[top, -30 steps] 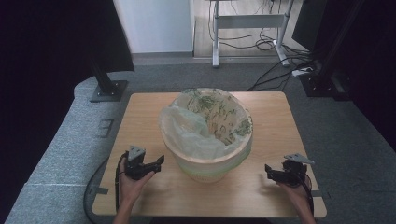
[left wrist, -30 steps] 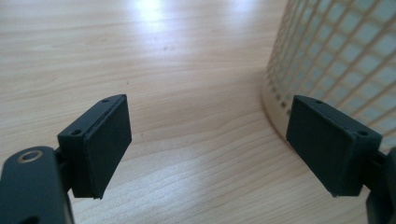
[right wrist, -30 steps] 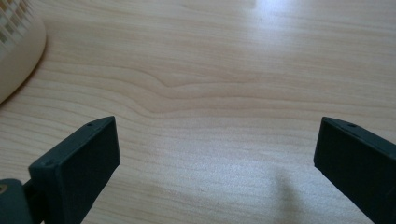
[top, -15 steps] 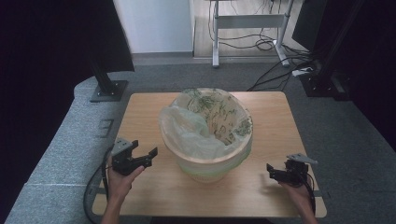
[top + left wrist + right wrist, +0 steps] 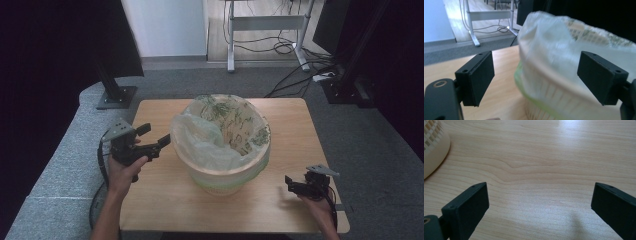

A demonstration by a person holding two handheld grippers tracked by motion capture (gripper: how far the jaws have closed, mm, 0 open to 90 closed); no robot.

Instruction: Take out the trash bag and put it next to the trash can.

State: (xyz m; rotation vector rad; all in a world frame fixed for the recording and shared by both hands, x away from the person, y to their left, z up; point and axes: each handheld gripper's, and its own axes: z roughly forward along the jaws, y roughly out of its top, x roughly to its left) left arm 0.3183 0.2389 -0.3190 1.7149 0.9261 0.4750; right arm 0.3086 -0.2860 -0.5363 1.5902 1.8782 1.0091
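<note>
A cream woven basket (image 5: 227, 177) stands at the middle of the wooden table (image 5: 280, 125), lined with a translucent plastic bag (image 5: 205, 142) whose edge folds over the rim. Greenish scraps lie inside against the far wall. My left gripper (image 5: 155, 134) is held up just left of the bag's rim, open, jaws pointing at it. In the left gripper view the bag (image 5: 554, 50) bulges between and beyond the open left gripper (image 5: 537, 75). My right gripper (image 5: 289, 184) rests low near the table's front right, open. It (image 5: 539, 205) faces bare wood, with the basket's base (image 5: 431, 145) at the top left.
Grey carpet surrounds the table. A black stand base (image 5: 117, 97) sits on the floor at the back left. A metal desk frame (image 5: 265, 30) and loose cables (image 5: 300, 75) lie beyond the far edge. Dark equipment stands at the right.
My left gripper has risen off the table and moved away from the person, up to the bag's left rim. The right gripper has hardly moved.
</note>
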